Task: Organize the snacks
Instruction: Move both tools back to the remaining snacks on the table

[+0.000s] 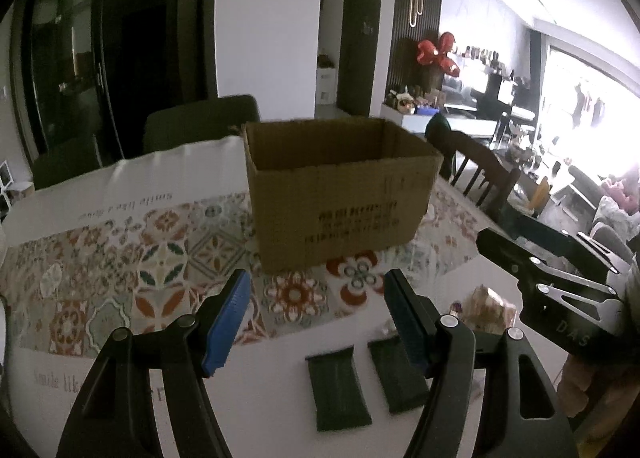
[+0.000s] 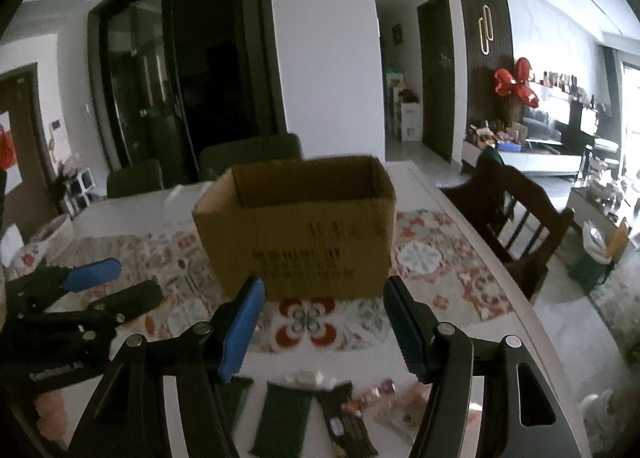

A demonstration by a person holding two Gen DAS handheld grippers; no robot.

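Left gripper point(image 1: 316, 298): you are holding its jaws apart, nothing between them, short of the cardboard box point(image 1: 340, 193).
Right gripper point(image 2: 322, 306): its jaws are likewise standing apart and empty, facing the box.
Dark green packets point(image 1: 340, 390): lying flat on the near side of the box, below both grippers, likely awaiting pickup.
Mixed snacks point(image 2: 384, 402): lying beside those packets.
Box: sitting open-topped on the patterned tablecloth point(image 1: 120, 270), apparently ready for the snacks.

Open brown cardboard box point(image 1: 340, 193) upright on tablecloth, dark-green snack packets point(image 1: 340, 392) flat nearby
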